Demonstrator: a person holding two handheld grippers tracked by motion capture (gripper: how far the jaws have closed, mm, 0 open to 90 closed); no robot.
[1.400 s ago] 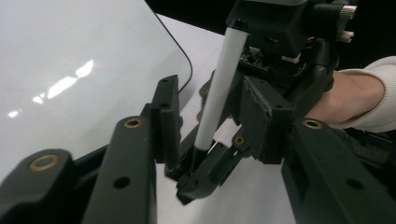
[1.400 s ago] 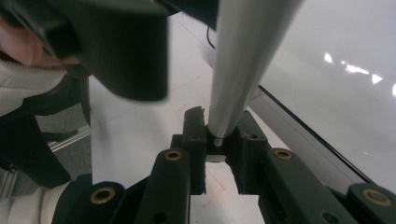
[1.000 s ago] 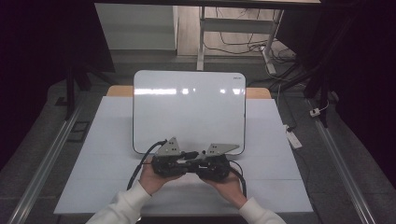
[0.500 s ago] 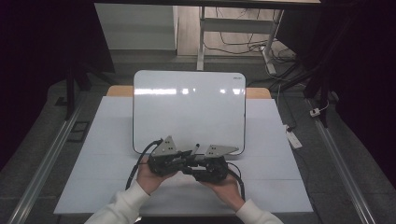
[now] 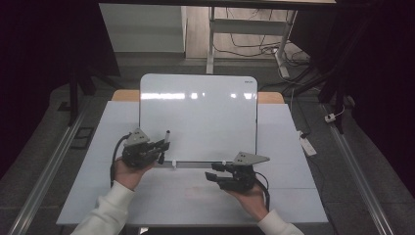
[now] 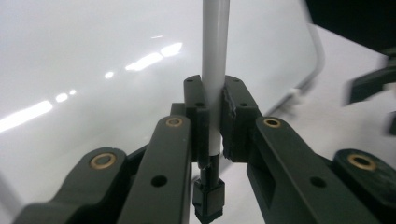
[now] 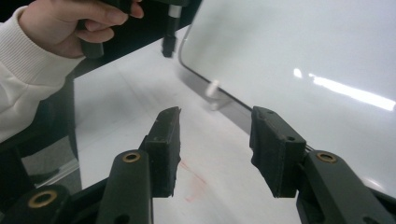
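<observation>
A white marker (image 6: 215, 46) with a black lower end (image 6: 208, 200) stands upright between the jaws of my left gripper (image 6: 215, 107), which is shut on its barrel. In the high view that gripper (image 5: 159, 147) is at the lower left corner of the whiteboard (image 5: 198, 117), with the marker (image 5: 167, 134) poking up over the board's edge. My right gripper (image 5: 215, 176) hovers over the table just in front of the board's bottom edge. Its jaws (image 7: 215, 140) are open with nothing between them, and they face the whiteboard (image 7: 303, 46) and the far-off marker (image 7: 169, 42).
The whiteboard leans back on a white table (image 5: 195, 196), on small white feet (image 5: 172, 163). A faint red smear (image 7: 194, 179) marks the tabletop under my right gripper. Dark floor, cables and a power strip (image 5: 306, 144) lie beyond the table's right side.
The two grippers, close together at the board's front middle before, have parted. The left went left with the marker, and the right went right and nearer the person.
</observation>
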